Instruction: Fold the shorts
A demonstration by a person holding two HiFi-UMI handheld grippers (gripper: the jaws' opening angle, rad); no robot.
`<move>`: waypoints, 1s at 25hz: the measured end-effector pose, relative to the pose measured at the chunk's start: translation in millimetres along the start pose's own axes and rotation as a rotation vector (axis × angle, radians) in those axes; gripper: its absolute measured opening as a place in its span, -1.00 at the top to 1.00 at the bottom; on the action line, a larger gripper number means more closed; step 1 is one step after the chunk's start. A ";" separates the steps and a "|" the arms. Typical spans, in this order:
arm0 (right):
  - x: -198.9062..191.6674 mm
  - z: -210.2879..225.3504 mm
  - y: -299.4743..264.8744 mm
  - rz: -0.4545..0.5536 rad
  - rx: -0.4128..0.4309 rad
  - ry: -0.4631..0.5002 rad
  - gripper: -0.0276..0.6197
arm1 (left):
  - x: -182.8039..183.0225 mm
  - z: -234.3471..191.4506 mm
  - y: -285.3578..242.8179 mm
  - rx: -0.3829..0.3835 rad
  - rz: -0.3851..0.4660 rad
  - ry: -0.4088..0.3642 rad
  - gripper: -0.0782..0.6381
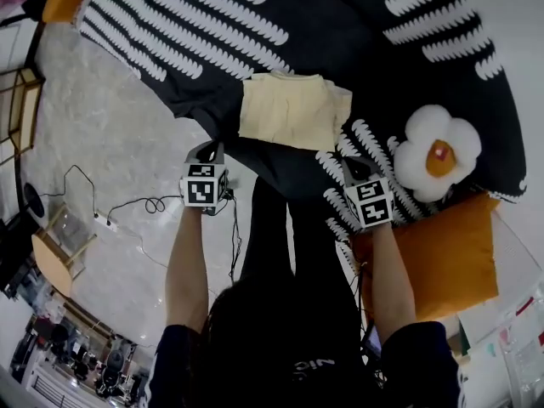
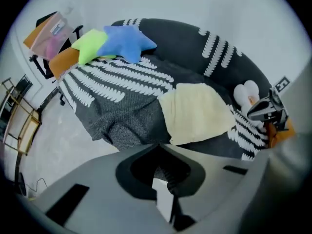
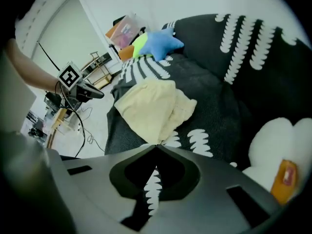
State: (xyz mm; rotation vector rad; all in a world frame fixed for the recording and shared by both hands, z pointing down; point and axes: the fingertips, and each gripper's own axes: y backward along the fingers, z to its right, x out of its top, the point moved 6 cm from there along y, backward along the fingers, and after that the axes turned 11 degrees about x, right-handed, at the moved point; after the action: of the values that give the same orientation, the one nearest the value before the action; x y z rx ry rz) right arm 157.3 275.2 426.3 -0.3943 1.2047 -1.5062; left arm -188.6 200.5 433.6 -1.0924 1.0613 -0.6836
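Observation:
The pale yellow shorts [image 1: 293,109] lie folded into a compact rectangle on the dark cover with white leaf marks [image 1: 212,32], near its front edge. My left gripper [image 1: 210,151] hovers just off the shorts' lower left corner, jaws shut and empty. My right gripper [image 1: 354,167] hangs off their lower right corner, also shut with nothing in it. From the left gripper view the shorts [image 2: 197,112] sit beyond the closed jaw tips [image 2: 158,144], untouched. The right gripper view shows the shorts [image 3: 151,108] just past its closed tips [image 3: 157,145].
A white flower plush [image 1: 438,155] and an orange cushion [image 1: 446,253] sit to the right. A blue star cushion [image 2: 124,42] and a green one [image 2: 90,45] lie at the cover's far end. Cables [image 1: 127,206], a wooden stool [image 1: 55,257] and a rack [image 1: 17,109] stand on the floor at left.

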 end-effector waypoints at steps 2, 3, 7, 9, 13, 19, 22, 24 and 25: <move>13.7 -11.4 20.0 0.046 -0.028 0.030 0.88 | 7.6 10.9 21.5 -0.018 0.040 0.028 0.77; 22.7 -15.8 29.1 0.072 -0.044 0.042 0.88 | 13.1 15.9 31.6 -0.025 0.063 0.045 0.77; 57.0 -29.9 67.8 0.184 -0.097 0.039 0.88 | 39.0 37.0 74.6 -0.061 0.166 0.144 0.77; 74.9 -35.3 86.4 0.249 -0.118 0.017 0.89 | 56.8 45.8 96.9 -0.081 0.225 0.186 0.77; 91.9 -50.6 121.9 0.339 -0.153 -0.005 0.89 | 81.6 63.0 140.1 -0.093 0.311 0.206 0.77; 91.8 -85.7 183.1 0.395 -0.178 0.029 0.89 | 91.8 90.7 218.0 -0.137 0.384 0.209 0.77; 94.0 -99.7 211.3 0.408 -0.194 0.066 0.89 | 94.8 98.0 250.4 -0.164 0.417 0.207 0.77; 91.0 -108.2 227.8 0.420 -0.200 0.083 0.89 | 91.7 104.8 271.5 -0.179 0.436 0.200 0.77; 89.6 -111.7 234.5 0.426 -0.202 0.090 0.89 | 90.6 108.0 280.7 -0.182 0.447 0.195 0.77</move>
State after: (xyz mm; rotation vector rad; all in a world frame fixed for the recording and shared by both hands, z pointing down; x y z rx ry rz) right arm 166.3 279.7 151.7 -0.1865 1.4152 -1.0491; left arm -68.6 258.5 149.1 -0.9070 1.5010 -0.3419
